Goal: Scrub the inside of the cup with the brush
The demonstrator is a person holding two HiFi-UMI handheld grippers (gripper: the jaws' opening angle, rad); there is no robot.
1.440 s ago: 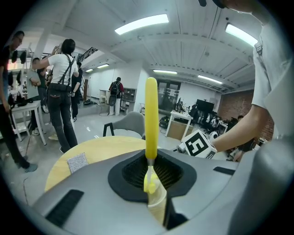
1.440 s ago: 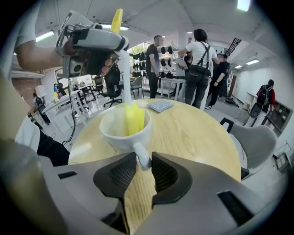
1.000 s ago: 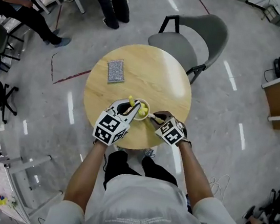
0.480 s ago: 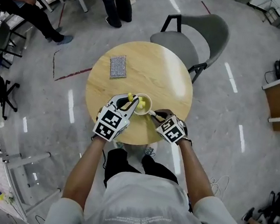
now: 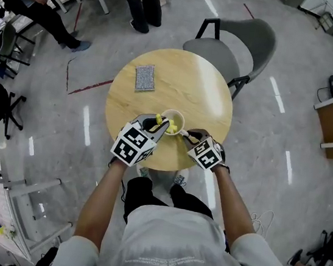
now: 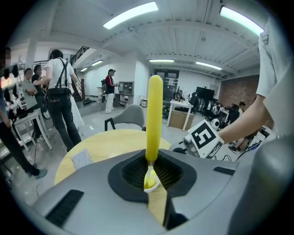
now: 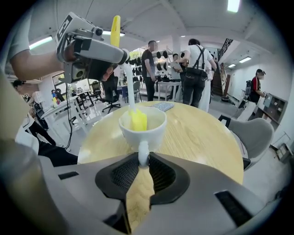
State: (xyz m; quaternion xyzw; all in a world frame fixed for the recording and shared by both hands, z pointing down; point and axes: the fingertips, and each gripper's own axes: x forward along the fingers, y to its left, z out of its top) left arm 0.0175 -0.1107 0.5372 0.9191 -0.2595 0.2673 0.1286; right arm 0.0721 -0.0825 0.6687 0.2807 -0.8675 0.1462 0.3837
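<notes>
The white ceramic cup (image 7: pixel 149 131) stands on the round pale wooden table (image 7: pixel 202 133), its handle pinched between the near-closed jaws of the right gripper (image 7: pixel 143 161). The left gripper (image 6: pixel 154 173) clamps the yellow-handled brush (image 6: pixel 155 114) by its shaft, jaws almost together, with the bristle head inside the cup.

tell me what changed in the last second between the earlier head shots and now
Nothing visibly moved, was taken or let go. The left tool still clamps the yellow brush, its head down in the cup; the right tool still pinches the cup's handle; the cup and the grey pad keep their places on the table. Only the camera shifted slightly.
</notes>
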